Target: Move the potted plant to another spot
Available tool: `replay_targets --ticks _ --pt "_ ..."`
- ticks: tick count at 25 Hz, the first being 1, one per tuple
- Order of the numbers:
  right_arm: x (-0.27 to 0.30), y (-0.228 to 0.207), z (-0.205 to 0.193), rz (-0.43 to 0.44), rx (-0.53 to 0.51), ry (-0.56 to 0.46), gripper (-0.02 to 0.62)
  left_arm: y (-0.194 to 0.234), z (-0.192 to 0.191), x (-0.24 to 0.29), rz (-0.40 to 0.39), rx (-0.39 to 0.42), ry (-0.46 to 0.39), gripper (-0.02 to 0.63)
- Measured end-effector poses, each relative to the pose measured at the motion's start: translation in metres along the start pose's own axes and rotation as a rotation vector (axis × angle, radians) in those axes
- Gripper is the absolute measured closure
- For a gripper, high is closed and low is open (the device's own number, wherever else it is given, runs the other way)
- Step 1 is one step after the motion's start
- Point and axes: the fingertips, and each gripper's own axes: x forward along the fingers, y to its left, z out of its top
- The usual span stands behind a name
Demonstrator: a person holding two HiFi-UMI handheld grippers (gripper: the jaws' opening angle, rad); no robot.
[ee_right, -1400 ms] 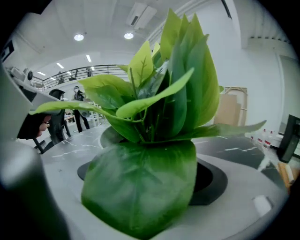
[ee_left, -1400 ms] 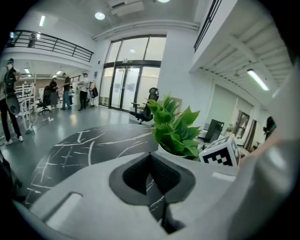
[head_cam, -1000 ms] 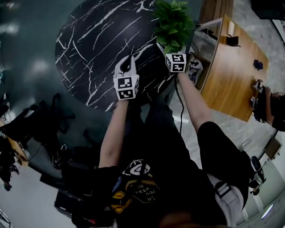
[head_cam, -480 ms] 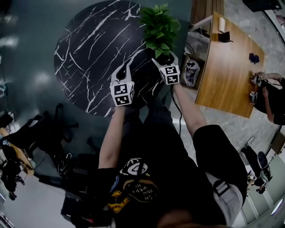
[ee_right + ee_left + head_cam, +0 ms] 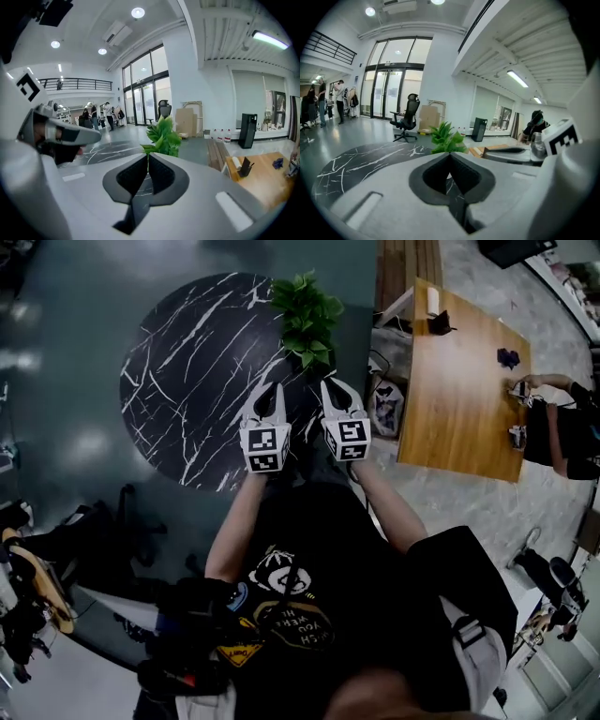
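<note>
My left gripper [image 5: 449,154] and right gripper [image 5: 148,157] are both clenched tip to tip on nothing, their matte grey shells side by side. Beyond the tips and clear of them, the potted plant [image 5: 306,317] stands upright with its pointed green leaves fanning upward. It sits at the far rim of the round black white-veined slab [image 5: 187,362], near a rectangular wooden table [image 5: 459,390].

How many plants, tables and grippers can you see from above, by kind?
Plants: 1, the potted plant
Tables: 2, the round black table and the wooden table
Grippers: 2, the left gripper and the right gripper
Total: 5
</note>
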Motion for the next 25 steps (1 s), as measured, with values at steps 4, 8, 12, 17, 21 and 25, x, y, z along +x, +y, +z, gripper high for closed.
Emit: replay_targets --ticks 4,8,12,17,21,25 --pt "-0.031 0.016 0.033 -0.034 0.03 -0.047 0.592 -0.029 0.007 -0.026 -0.07 0.067 -0.006 0.601" --pt "-0.051 0.035 0.046 -0.055 0.02 -0.066 0.592 -0.033 0.02 -0.044 -0.095 0.072 -0.047 0.601" --pt "-0.065 0.04 0.048 -0.081 0.013 -0.06 0.592 -0.032 0.024 -0.056 -0.11 0.054 -0.049 0.601" --pt "-0.071 0.038 0.062 -0.064 0.028 -0.085 0.592 -0.034 0.036 -0.064 -0.107 0.051 -0.071 0.601" --pt "-0.076 0.046 0.064 -0.016 0.011 -0.085 0.592 -0.045 0.039 -0.06 -0.106 0.052 -0.068 0.601" --pt "-0.077 0.047 0.059 0.012 0.002 -0.068 0.592 -0.051 0.044 -0.057 -0.081 0.069 -0.081 0.601"
